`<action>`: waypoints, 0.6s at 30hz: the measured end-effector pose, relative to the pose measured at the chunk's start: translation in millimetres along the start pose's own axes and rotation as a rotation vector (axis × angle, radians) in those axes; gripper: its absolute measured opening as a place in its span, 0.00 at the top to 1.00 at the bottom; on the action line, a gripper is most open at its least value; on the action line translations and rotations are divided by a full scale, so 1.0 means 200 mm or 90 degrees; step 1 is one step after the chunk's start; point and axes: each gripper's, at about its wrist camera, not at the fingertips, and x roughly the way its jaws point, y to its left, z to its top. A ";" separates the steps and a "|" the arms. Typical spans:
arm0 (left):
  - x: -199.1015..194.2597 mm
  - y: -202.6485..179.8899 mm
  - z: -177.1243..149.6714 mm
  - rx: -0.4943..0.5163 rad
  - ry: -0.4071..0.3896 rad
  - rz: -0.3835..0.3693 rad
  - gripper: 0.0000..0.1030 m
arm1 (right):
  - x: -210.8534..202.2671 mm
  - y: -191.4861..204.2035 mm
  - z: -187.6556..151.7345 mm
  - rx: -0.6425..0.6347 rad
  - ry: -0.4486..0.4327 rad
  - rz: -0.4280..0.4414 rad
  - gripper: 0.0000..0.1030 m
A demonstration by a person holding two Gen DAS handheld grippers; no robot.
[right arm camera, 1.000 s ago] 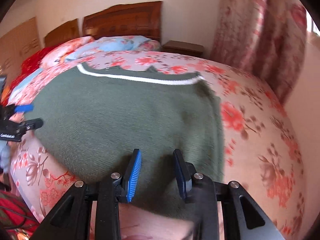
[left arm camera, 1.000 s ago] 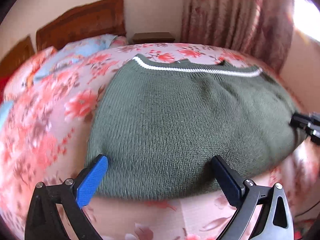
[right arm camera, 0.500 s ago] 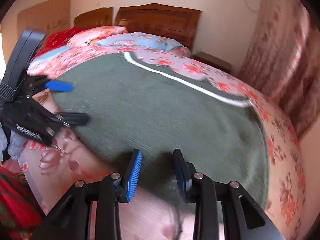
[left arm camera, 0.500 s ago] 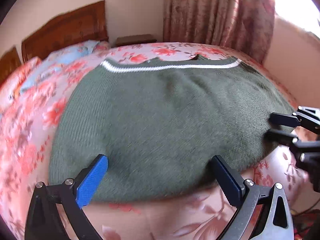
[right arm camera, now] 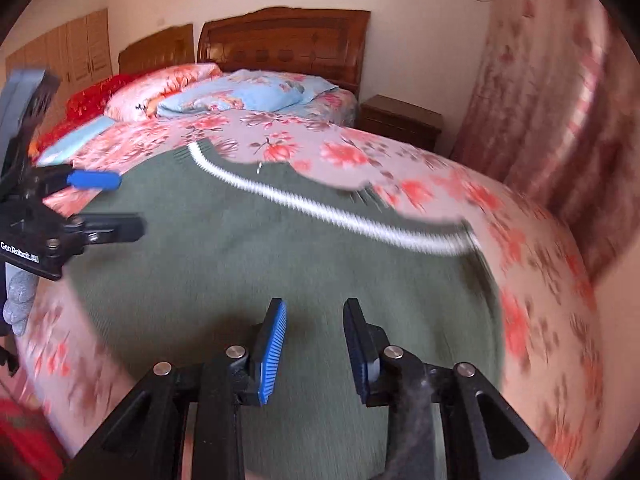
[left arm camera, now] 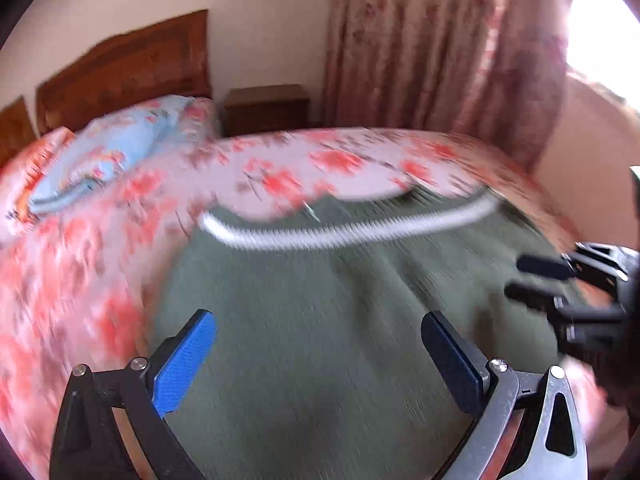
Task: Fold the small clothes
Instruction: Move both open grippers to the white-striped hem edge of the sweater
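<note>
A dark green knitted sweater (left arm camera: 320,280) lies flat on the bed, its white stripe (left arm camera: 340,234) along the far edge. My left gripper (left arm camera: 316,320) hovers over the sweater's body, jaws wide open with nothing between them. In the right wrist view it shows at the left edge (right arm camera: 124,202), above the sweater's (right arm camera: 240,260) left side. My right gripper (right arm camera: 315,306) is over the near part of the sweater. Its jaws are closing, a narrow gap remains and no fabric is pinched. In the left wrist view it (left arm camera: 532,280) hangs over the sweater's right edge.
The bed's floral pink sheet (right arm camera: 540,320) surrounds the sweater. Pillows (right arm camera: 240,96) lie against a wooden headboard (right arm camera: 284,36). A dark nightstand (right arm camera: 400,120) stands by the floral curtain (right arm camera: 560,100). A gloved hand (right arm camera: 18,304) holds the left gripper.
Both grippers have moved forward from the sweater's near hem to over its body, so the hem has dropped out of both views. The white stripe now looks closer and blurred.
</note>
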 end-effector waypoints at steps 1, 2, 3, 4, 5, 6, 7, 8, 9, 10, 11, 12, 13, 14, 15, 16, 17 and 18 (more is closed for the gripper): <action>0.07 0.03 0.06 -0.009 0.011 0.021 0.00 | 0.05 0.02 0.05 -0.010 0.005 0.001 0.71; 0.12 0.05 0.09 -0.018 0.021 0.028 0.00 | 0.11 0.04 0.10 -0.022 0.011 0.008 0.71; 0.17 0.07 0.12 -0.027 0.032 0.031 0.00 | 0.17 0.05 0.14 -0.031 0.022 0.015 0.71; 0.23 0.10 0.13 -0.032 0.042 0.040 0.00 | 0.22 0.05 0.16 -0.039 0.040 0.013 0.71; 0.28 0.12 0.14 -0.029 0.053 0.056 0.00 | 0.28 0.03 0.17 -0.044 0.057 0.003 0.71; 0.32 0.12 0.13 -0.020 0.061 0.067 0.00 | 0.31 0.00 0.18 -0.041 0.062 -0.011 0.71; 0.35 0.12 0.12 -0.002 0.066 0.079 0.00 | 0.33 -0.07 0.18 -0.025 0.068 -0.029 0.71; 0.36 0.12 0.12 0.009 0.062 0.080 0.00 | 0.34 -0.13 0.17 -0.002 0.072 -0.040 0.71; 0.35 0.11 0.11 0.016 0.056 0.076 0.00 | 0.34 -0.24 0.17 0.044 0.070 -0.048 0.71; 0.36 0.11 0.11 0.020 0.055 0.075 0.00 | 0.34 -0.31 0.15 0.073 0.069 -0.059 0.71; 0.36 0.10 0.10 0.023 0.055 0.075 0.00 | 0.33 -0.40 0.14 0.104 0.068 -0.083 0.71; 0.37 0.10 0.10 0.022 0.055 0.071 0.00 | 0.33 -0.47 0.12 0.134 0.069 -0.103 0.71; 0.38 0.10 0.10 0.023 0.058 0.069 0.00 | 0.32 -0.53 0.10 0.167 0.062 -0.082 0.71; 0.38 0.10 0.10 0.022 0.059 0.067 0.00 | 0.31 -0.56 0.09 0.189 0.053 -0.060 0.71; 0.38 0.10 0.10 0.021 0.060 0.064 0.00 | 0.31 -0.56 0.08 0.187 0.052 -0.059 0.71; 0.38 0.11 0.10 0.019 0.061 0.060 0.00 | 0.32 -0.54 0.08 0.171 0.052 -0.069 0.71; 0.37 0.11 0.10 0.017 0.061 0.058 0.00 | 0.32 -0.52 0.08 0.154 0.047 -0.080 0.71; 0.37 0.11 0.10 0.017 0.061 0.057 0.00 | 0.32 -0.51 0.08 0.144 0.039 -0.087 0.71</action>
